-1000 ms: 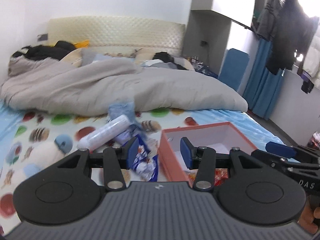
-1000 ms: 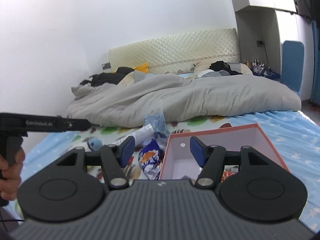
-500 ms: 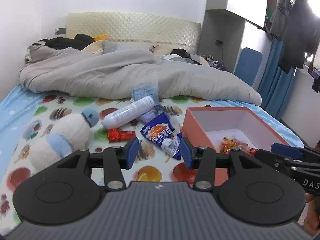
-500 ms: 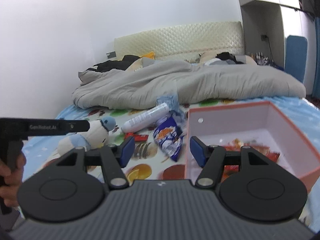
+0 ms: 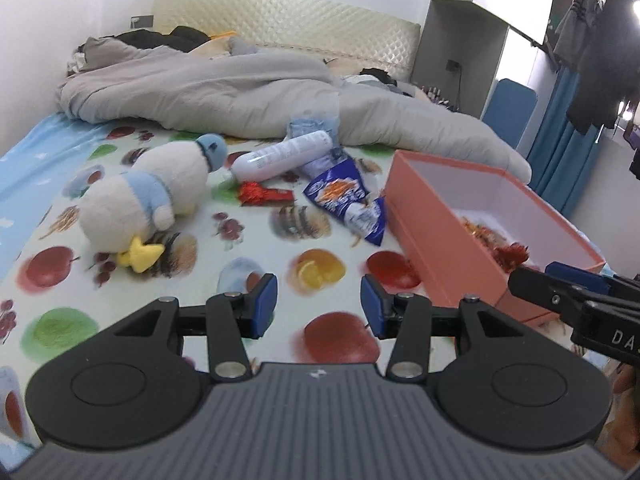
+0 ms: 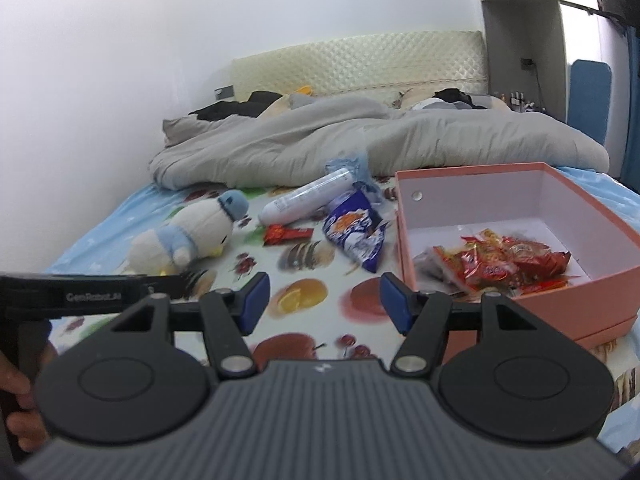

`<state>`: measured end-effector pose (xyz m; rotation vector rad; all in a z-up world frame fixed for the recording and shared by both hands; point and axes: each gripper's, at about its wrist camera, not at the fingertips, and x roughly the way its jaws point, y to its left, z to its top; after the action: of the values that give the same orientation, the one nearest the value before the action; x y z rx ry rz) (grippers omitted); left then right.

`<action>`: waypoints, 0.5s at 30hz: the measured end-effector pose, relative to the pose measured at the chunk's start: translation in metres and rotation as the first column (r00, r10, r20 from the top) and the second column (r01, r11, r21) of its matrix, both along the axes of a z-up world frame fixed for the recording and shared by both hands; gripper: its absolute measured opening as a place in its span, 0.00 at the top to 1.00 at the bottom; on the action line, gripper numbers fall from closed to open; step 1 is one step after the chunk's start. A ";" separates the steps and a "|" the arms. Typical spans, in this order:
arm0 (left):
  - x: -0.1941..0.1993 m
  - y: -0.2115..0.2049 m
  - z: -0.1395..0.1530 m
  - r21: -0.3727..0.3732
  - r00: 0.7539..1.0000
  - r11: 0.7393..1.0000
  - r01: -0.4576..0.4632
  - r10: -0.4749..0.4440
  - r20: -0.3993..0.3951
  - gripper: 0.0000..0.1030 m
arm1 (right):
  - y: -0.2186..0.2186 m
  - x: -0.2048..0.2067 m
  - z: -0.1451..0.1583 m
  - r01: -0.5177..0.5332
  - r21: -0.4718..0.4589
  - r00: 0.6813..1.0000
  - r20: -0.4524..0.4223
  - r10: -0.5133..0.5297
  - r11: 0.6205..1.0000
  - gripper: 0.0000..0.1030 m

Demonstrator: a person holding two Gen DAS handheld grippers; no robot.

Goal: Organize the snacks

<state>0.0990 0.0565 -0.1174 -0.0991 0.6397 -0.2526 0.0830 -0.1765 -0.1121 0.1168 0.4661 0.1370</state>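
A pink open box (image 5: 420,216) (image 6: 404,240) stands on the fruit-print bedsheet, with several red snack packets (image 6: 508,264) inside. Left of it lie a blue snack bag (image 5: 348,200) (image 6: 354,228), a small red packet (image 5: 262,194) (image 6: 286,234), a white tube (image 5: 282,156) (image 6: 308,200) and a pale blue bag (image 5: 314,124) behind it. My left gripper (image 5: 318,304) is open over bare sheet, short of the snacks. My right gripper (image 6: 324,300) is open too, its right finger near the box's front corner. Nothing sits between either pair of fingers.
A white and blue plush duck (image 5: 152,200) (image 6: 192,232) lies left of the snacks. A grey duvet (image 5: 248,88) is heaped across the far bed. The other gripper shows at the frame edge in each view (image 5: 580,304) (image 6: 88,292). A wardrobe and blue curtain stand at right.
Both grippers have come down and forward over the bed, so the snacks, plush duck and box now look larger and nearer. The openings of both grippers look unchanged.
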 end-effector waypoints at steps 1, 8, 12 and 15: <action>0.000 0.004 -0.003 -0.004 1.000 1.000 -0.006 0.006 -0.008 0.50 | 0.003 -0.001 -0.002 -0.001 -0.003 1.000 -0.005 0.001 1.000 0.39; 0.013 0.035 -0.013 -0.035 0.996 0.996 -0.078 0.077 -0.048 0.46 | 0.023 0.006 -0.008 -0.024 -0.007 1.000 -0.005 0.024 1.000 0.39; 0.029 0.045 -0.015 -0.027 0.994 0.995 -0.098 0.097 -0.041 0.36 | 0.035 0.020 -0.010 -0.047 -0.006 0.999 -0.014 0.047 0.999 0.39; 0.053 0.052 -0.019 -0.038 0.991 0.992 -0.122 0.120 -0.055 0.34 | 0.042 0.034 -0.010 -0.054 -0.001 0.999 -0.005 0.054 0.999 0.39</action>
<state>0.1520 0.1088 -0.1360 -0.1840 0.6782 -0.1462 0.1166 -0.1347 -0.1223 0.1039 0.4741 0.1891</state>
